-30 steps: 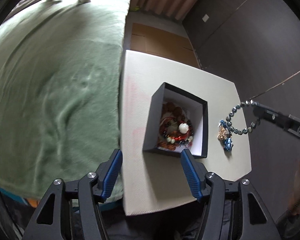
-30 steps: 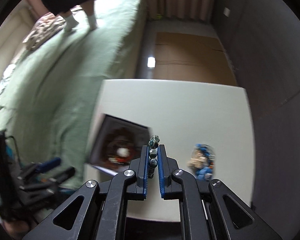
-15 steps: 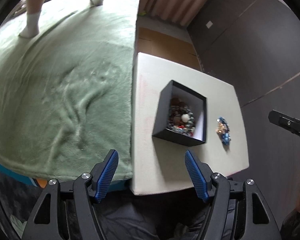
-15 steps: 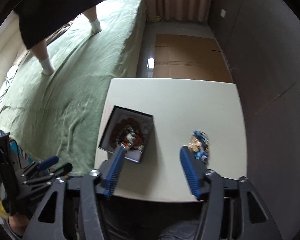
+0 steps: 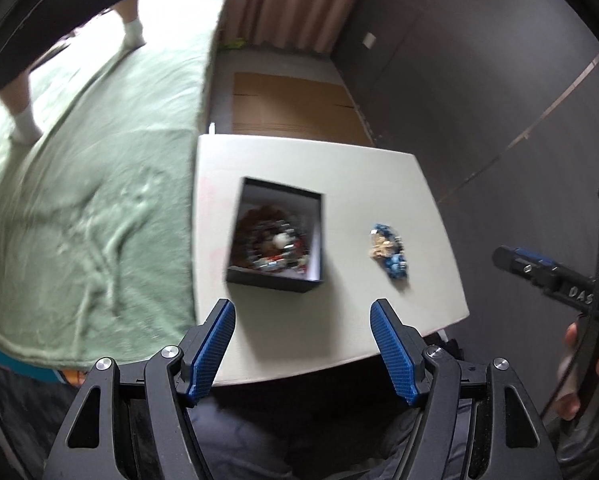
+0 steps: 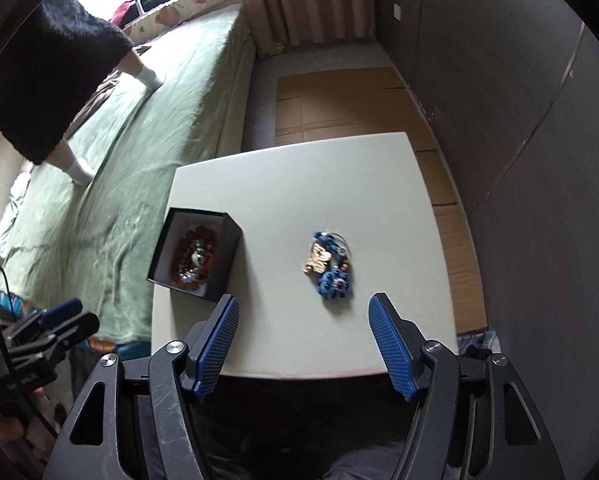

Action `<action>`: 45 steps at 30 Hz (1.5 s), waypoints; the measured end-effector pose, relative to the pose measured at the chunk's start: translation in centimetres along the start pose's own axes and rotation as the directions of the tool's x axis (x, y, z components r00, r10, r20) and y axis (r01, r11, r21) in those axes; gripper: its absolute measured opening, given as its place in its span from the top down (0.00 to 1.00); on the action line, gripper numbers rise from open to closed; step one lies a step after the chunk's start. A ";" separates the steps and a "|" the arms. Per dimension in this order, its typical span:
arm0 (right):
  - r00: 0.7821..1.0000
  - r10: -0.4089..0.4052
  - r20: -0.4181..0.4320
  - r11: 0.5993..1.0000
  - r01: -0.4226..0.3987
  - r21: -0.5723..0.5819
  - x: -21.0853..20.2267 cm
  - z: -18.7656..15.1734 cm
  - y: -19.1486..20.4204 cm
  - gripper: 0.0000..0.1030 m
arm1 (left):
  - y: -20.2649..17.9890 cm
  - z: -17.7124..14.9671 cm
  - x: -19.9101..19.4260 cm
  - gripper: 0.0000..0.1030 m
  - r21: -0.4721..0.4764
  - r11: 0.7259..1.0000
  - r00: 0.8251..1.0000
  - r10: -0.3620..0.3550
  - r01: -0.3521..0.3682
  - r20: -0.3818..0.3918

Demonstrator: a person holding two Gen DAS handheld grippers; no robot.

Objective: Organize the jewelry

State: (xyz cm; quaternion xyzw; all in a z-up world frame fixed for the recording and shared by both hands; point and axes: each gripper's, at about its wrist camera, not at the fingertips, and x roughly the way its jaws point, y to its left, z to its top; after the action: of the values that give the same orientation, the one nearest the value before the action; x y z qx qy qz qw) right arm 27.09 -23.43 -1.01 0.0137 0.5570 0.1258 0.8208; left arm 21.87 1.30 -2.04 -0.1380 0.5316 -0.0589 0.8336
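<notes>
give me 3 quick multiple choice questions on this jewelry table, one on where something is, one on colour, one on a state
1. Where does the loose blue and gold jewelry lie?
A. in the box
B. on the white table, apart from the box
C. on the bed

2. What colour is the outside of the jewelry box?
A. black
B. red
C. yellow

3. How is the right tool?
A. shut on beads
B. open with nothing between its pads
C. shut on the box

Answers: 1 B, bare tabletop separates it from the box. 2 A, its walls are black. 3 B, the blue pads stand wide apart, nothing between them.
</notes>
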 end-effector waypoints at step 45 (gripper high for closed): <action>0.998 0.048 -0.033 0.982 -0.041 0.186 12.7 -0.5 -11.7 0.35 | -10.0 3.8 24.1 0.83 0.219 0.973 0.961 -0.010 0.073 -0.276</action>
State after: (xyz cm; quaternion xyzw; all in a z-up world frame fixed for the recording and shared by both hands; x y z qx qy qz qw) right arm 33.23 -31.96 -14.65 0.0999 0.5810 0.0919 0.8025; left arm 36.09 -13.55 -18.56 -0.0437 0.6281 -0.1554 0.7612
